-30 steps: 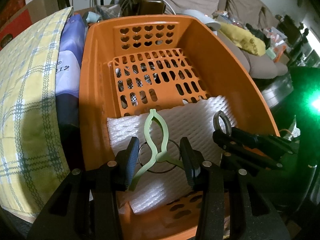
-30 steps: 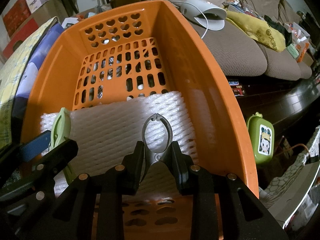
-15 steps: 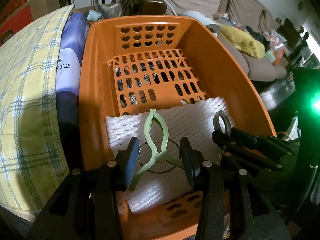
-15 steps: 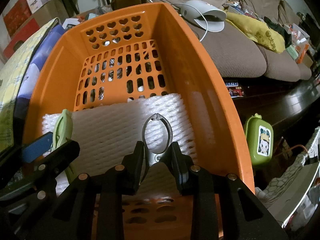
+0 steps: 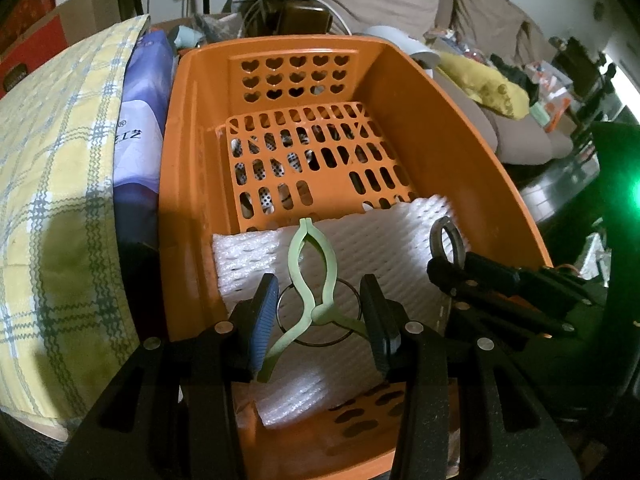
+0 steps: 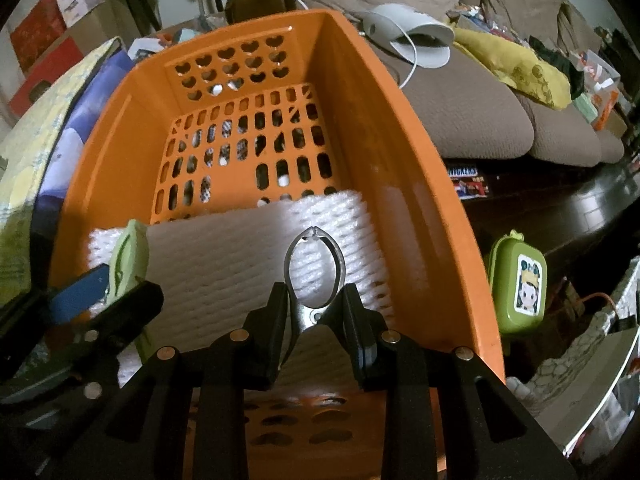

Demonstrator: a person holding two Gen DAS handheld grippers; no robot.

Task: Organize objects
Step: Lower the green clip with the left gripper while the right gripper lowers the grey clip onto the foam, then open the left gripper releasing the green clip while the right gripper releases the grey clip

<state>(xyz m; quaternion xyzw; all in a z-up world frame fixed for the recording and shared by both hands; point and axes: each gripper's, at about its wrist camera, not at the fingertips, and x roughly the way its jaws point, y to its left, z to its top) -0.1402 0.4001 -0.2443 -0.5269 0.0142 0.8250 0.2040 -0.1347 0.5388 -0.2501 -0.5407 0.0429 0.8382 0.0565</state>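
Note:
An orange basket [image 5: 440, 140] with heart-shaped holes lies below both grippers, and a white foam net sheet [image 5: 380, 240] covers its near floor. My left gripper [image 5: 320, 308] is shut on the handles of a pale green clip [image 5: 312, 256] with a wire ring, held above the foam. My right gripper [image 6: 316, 304] is shut on a silver metal clip [image 6: 316, 264], also above the foam sheet [image 6: 220, 260], near the right wall of the basket [image 6: 400, 140]. The two grippers hang side by side, each showing in the other's view: right gripper [image 5: 480, 280], green clip [image 6: 130, 256].
A yellow plaid cloth [image 5: 52, 180] and a purple package [image 5: 140, 128] press against the basket's left side. To its right are brown sofa cushions [image 6: 460, 108], a white device with a cable [image 6: 412, 36], a yellow bag [image 6: 516, 68] and a green case [image 6: 520, 280] lower down.

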